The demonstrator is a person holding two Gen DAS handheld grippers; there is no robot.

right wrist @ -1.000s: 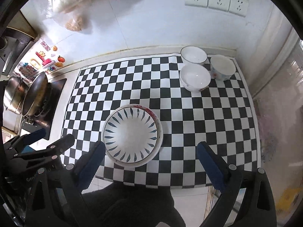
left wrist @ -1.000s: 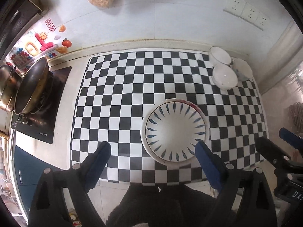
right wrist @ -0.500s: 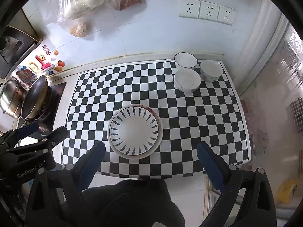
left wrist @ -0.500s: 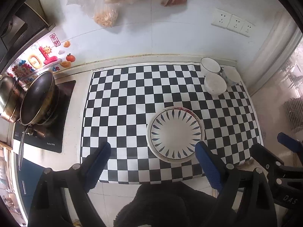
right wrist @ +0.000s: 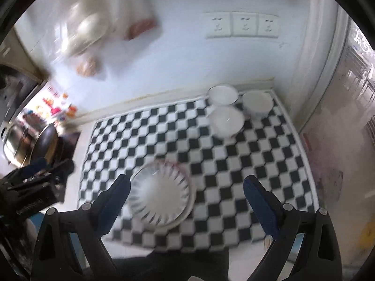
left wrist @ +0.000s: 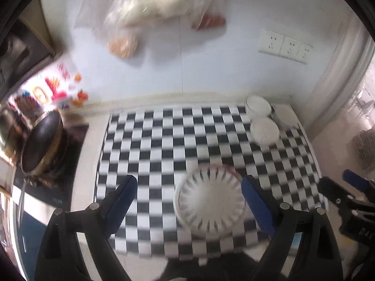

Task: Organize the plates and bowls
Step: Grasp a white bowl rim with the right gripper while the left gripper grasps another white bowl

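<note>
A white plate with dark leaf marks (left wrist: 209,201) (right wrist: 161,194) lies on the black-and-white checkered mat (left wrist: 164,140) (right wrist: 246,164), stacked on a red-edged plate. Three white bowls (left wrist: 264,130) (right wrist: 226,119) stand grouped at the mat's far right corner. My left gripper (left wrist: 189,201) is open, held high above the mat's near edge with nothing between its blue pads. My right gripper (right wrist: 187,199) is open too, above the near edge, and holds nothing. Each gripper shows in the other's view: the right one (left wrist: 346,194), the left one (right wrist: 35,182). Both views are blurred.
A dark wok (left wrist: 41,145) (right wrist: 44,145) and a steel pot sit on a stove at the left. Plastic bags of food (left wrist: 152,4) hang on the white wall, beside wall sockets (left wrist: 286,46) (right wrist: 242,24). A pale wall or door frame borders the counter on the right.
Both grippers have risen and pulled back from the counter, so the plate and bowls look smaller and more of the wall shows. Nothing was taken hold of; the dishes have not moved.
</note>
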